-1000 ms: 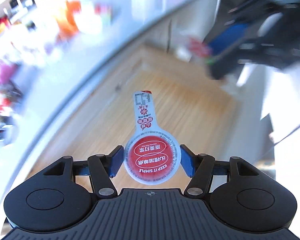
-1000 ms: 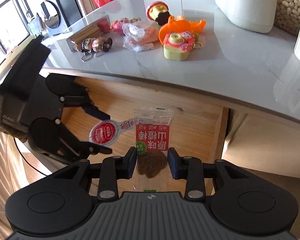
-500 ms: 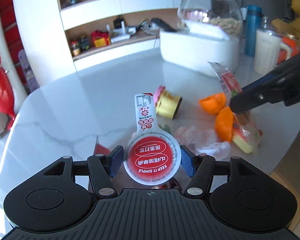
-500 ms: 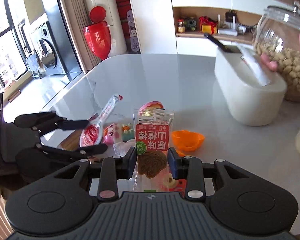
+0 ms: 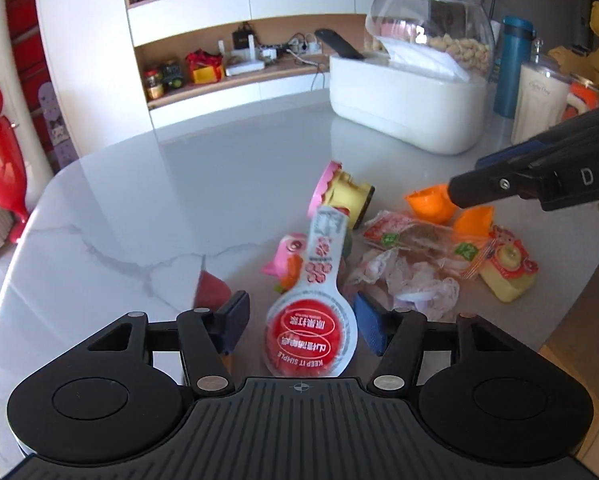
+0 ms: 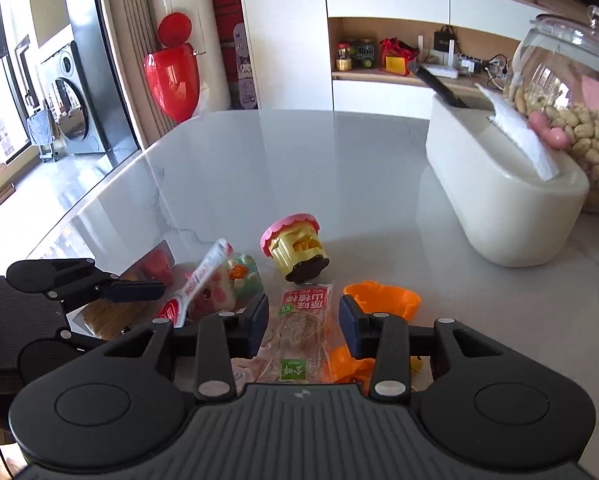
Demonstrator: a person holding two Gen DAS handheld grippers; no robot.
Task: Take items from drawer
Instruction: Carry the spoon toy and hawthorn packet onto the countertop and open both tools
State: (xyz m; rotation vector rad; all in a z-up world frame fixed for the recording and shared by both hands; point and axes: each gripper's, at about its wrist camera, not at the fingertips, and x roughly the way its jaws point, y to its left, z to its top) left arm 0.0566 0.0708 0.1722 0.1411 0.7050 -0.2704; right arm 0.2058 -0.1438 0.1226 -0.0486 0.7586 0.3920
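A pale marble countertop (image 5: 147, 208) fills both views, with a cluster of small toys and snacks near its front edge.

At the far left, in the right wrist view, the left gripper (image 6: 139, 312) reaches in from the side with its jaws spread apart. Between its blue pads, the red-and-white jelly spoon pack (image 5: 311, 320) stands tilted, its round red end low and its long tab pointing up; in the left wrist view it touches the right pad while a clear gap shows at the left pad. Whether its base rests on the counter cannot be told.

Just behind it sit a pink toy (image 5: 287, 256) and a yellow cup-shaped toy with a pink frilled lid (image 6: 295, 246), lying on its side.

Further right, the clear hawthorn snack packet (image 6: 299, 332) lies flat on the pile, across crumpled plastic wrap (image 5: 411, 280). The right gripper (image 6: 302, 320) hovers over it with jaws wide, the pads clear of both sides of the packet. Orange toy pieces (image 6: 381, 300) sit just beside the right pad, and a yellow toy phone (image 5: 507, 268) lies beyond.

At the far right stand a white container (image 6: 499, 208) and a glass jar of peanuts (image 6: 579, 120).
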